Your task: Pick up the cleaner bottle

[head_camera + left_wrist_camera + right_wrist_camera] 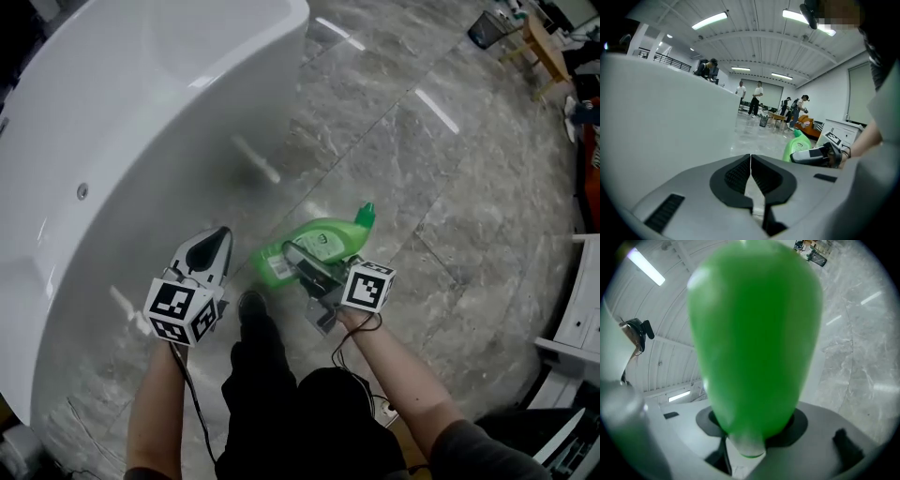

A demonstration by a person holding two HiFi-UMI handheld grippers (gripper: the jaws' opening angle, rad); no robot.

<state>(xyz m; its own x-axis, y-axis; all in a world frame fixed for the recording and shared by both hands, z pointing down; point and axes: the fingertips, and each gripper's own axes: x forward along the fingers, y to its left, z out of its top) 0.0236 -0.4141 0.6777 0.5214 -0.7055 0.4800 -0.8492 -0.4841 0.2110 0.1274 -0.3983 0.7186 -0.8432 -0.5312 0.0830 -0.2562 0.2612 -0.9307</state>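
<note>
A green cleaner bottle (pixel 317 242) with a darker green cap hangs in the air above the floor, lying nearly level with its cap toward the upper right. My right gripper (pixel 298 258) is shut on its body, and the bottle (pixel 754 333) fills most of the right gripper view. The same bottle (pixel 797 145) shows in the left gripper view, off to the right. My left gripper (pixel 214 244) is beside the bathtub's outer wall, left of the bottle, jaws together with nothing between them (pixel 750 161).
A large white bathtub (pixel 112 159) curves along the left. Grey marble floor (pixel 450 187) spreads to the right. My shoe (pixel 251 305) is below the grippers. White cabinets (pixel 577 328) stand at the right edge; several people and furniture are far back.
</note>
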